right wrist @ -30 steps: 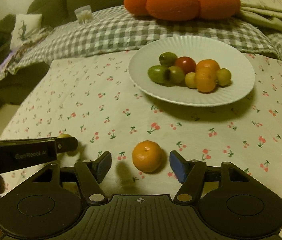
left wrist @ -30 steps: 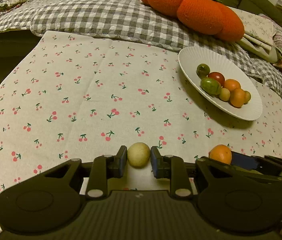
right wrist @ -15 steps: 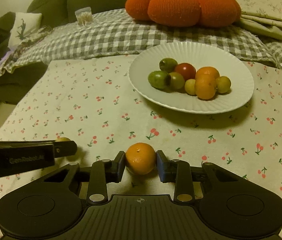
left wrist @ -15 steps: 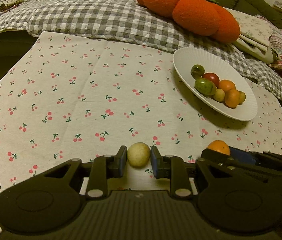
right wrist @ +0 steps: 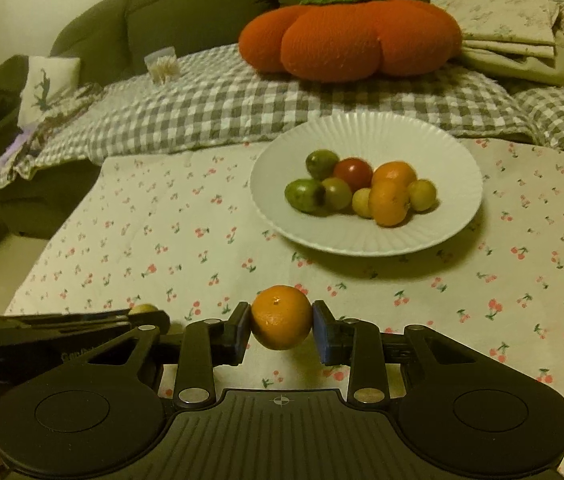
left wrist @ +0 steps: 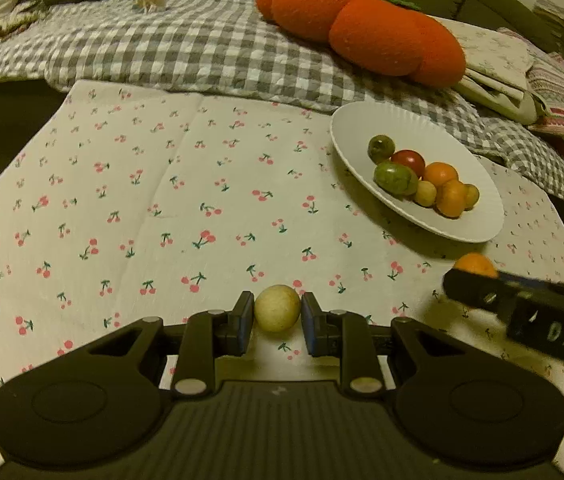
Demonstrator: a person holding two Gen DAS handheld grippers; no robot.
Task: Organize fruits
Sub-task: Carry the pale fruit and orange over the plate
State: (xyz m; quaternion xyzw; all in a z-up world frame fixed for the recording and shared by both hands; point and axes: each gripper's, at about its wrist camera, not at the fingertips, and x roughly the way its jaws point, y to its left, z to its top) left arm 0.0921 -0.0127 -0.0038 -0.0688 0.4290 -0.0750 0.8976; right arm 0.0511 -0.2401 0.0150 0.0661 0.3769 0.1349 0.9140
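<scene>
Right wrist: right claw [right wrist: 281, 325] pinching orange [right wrist: 281, 322]; left claw [left wrist: 276, 313] pinching pale fruit [left wrist: 276, 308].

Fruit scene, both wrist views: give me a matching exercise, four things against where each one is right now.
Things:
1. mandarin
2. pale yellow fruit
3. red fruit
4. pumpkin cushion

Places:
A. on the checked blanket behind the table
B. between the right gripper's pads
C. in the white plate
D. between the left gripper's pads

Pairs: 1-B, 2-D, 3-C, 4-A
</scene>
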